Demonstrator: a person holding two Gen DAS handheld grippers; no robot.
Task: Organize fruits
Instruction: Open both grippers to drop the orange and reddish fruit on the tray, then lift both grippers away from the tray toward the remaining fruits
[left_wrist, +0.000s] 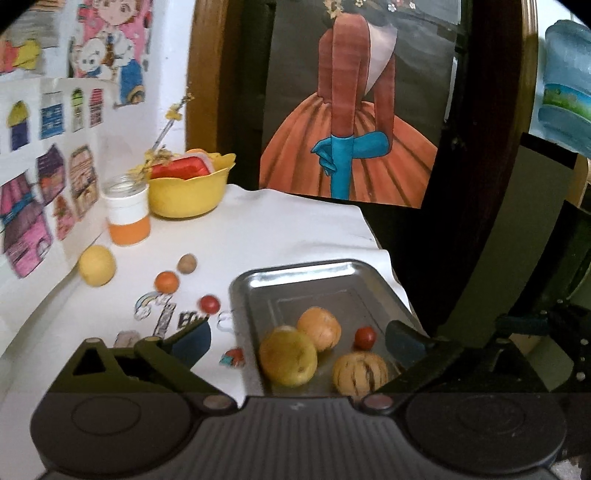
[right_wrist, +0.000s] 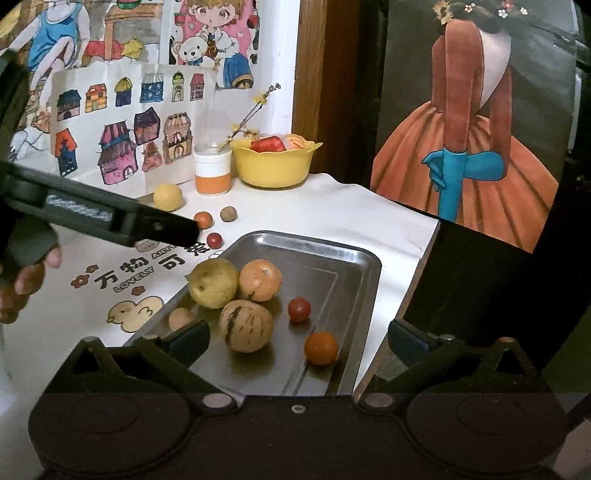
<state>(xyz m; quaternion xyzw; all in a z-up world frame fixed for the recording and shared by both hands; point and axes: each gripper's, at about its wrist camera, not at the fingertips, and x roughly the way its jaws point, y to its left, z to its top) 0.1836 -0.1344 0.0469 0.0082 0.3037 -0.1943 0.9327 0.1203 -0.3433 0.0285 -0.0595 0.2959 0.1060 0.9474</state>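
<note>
Here, a rectangular stainless-steel tray (right_wrist: 354, 258) sits near the right edge of the white-covered table (right_wrist: 332, 206). In it lie a yellow-green round fruit (right_wrist: 213, 282) touching an orange round fruit (right_wrist: 259, 280), with a pale striped melon-like fruit (right_wrist: 245, 325) just in front of them. A small red tomato-like fruit (right_wrist: 299, 309) and a small orange fruit (right_wrist: 321, 348) lie apart toward the tray's right side, and a small tan fruit (right_wrist: 180, 318) rests by its left rim.

Still on the table, toward the back left corner, are a yellow round fruit (left_wrist: 96, 266), a small brown nut-like fruit (left_wrist: 186, 263), a small orange ball-shaped fruit (left_wrist: 167, 282) and a small red fruit (left_wrist: 209, 303) just beside the tray's far left corner.

The left tool (left_wrist: 299, 341) hovers over the tray's near end with its jaws spread wide and nothing between them; in the right wrist view it reaches in from the left above the loose fruits, with a hand (right_wrist: 22, 280) behind it. The right tool (right_wrist: 299, 339) is likewise spread wide and empty above the tray's near edge.

At the back edge stand a yellow plastic bowl (right_wrist: 273, 166) and a white-and-orange jar (right_wrist: 213, 171).
</note>
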